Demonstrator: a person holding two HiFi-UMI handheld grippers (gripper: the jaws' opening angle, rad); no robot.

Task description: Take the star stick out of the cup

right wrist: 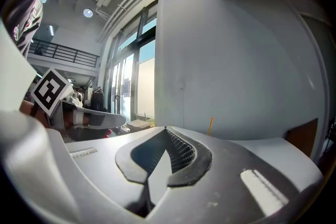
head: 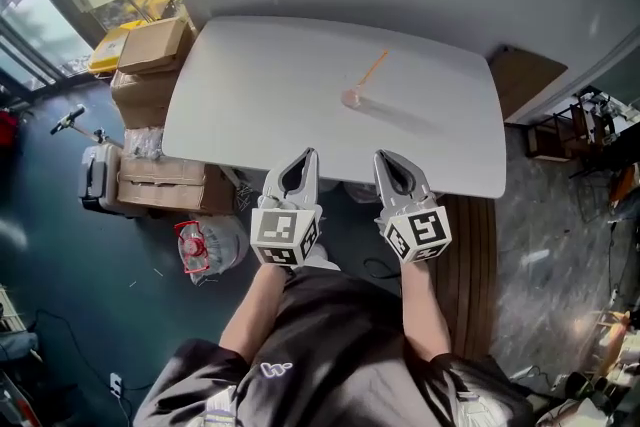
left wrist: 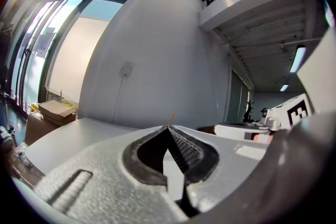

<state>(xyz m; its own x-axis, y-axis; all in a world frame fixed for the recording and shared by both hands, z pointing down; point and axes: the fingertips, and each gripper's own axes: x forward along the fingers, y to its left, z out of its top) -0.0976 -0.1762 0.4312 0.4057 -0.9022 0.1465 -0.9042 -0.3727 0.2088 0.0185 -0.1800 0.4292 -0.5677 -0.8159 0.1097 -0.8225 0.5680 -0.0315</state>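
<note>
A white table (head: 260,95) with rounded corners fills the middle of the head view and stands against a pale wall. Cardboard boxes (head: 150,50) are stacked on the dark floor off its left end. A crumpled plastic bag (head: 200,245) with red on it lies nearer the person.

The person stands at the table's near edge, forearms stretched forward, with a gripper in each hand. The left gripper (head: 311,155) and the right gripper (head: 381,158) point side by side at the tabletop, their tips over its near edge and their marker cubes toward the camera. Each gripper's own view shows its jaws closed tip to tip with nothing between them.

A small pale cup (head: 352,99) stands alone on the table, right of centre and well apart from both grippers. The thin orange star stick (head: 374,68) sits in it, leaning up and away toward the wall. Its star cannot be made out. The stick's top shows just above the closed tips in the left gripper view (left wrist: 170,119). In the right gripper view it stands to the right of the tips (right wrist: 210,126).
</note>
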